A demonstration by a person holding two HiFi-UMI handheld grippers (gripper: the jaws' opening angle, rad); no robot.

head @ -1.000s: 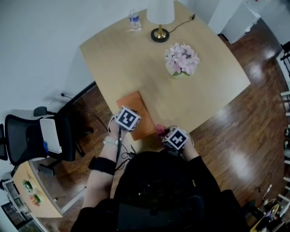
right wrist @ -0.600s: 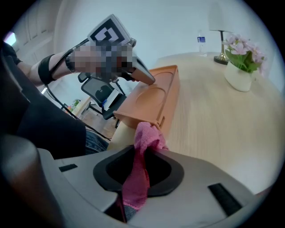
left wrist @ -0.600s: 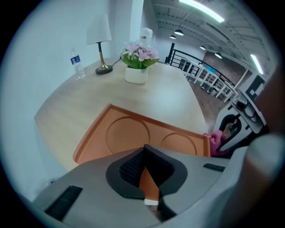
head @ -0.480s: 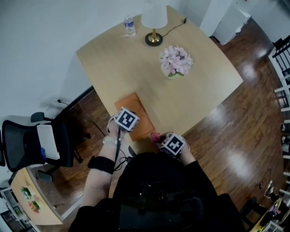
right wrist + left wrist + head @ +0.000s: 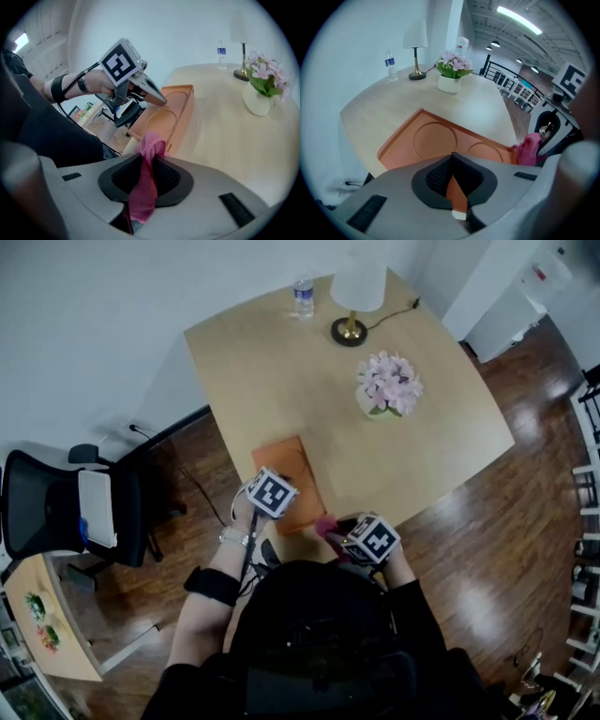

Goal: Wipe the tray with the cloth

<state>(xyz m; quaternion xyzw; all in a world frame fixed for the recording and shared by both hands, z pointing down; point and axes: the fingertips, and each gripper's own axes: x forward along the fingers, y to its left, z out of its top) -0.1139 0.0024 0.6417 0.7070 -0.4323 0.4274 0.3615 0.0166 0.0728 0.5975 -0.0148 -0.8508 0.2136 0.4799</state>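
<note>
An orange tray with two round recesses lies at the near left edge of the wooden table. My left gripper is shut on the near rim of the tray, and orange shows between its jaws. My right gripper is shut on a pink cloth, which bunches out past the fingertips. In the head view the cloth hangs just right of the tray's near corner, between the left gripper and the right gripper. The cloth also shows beside the tray's right end.
Further back on the table stand a white vase of pink flowers, a lamp with a brass base and a water bottle. A black office chair stands on the wooden floor to the left. The table's near edge runs right under both grippers.
My right gripper has risen a little with the pink cloth still in it. The left gripper has kept its hold on the tray's rim.
</note>
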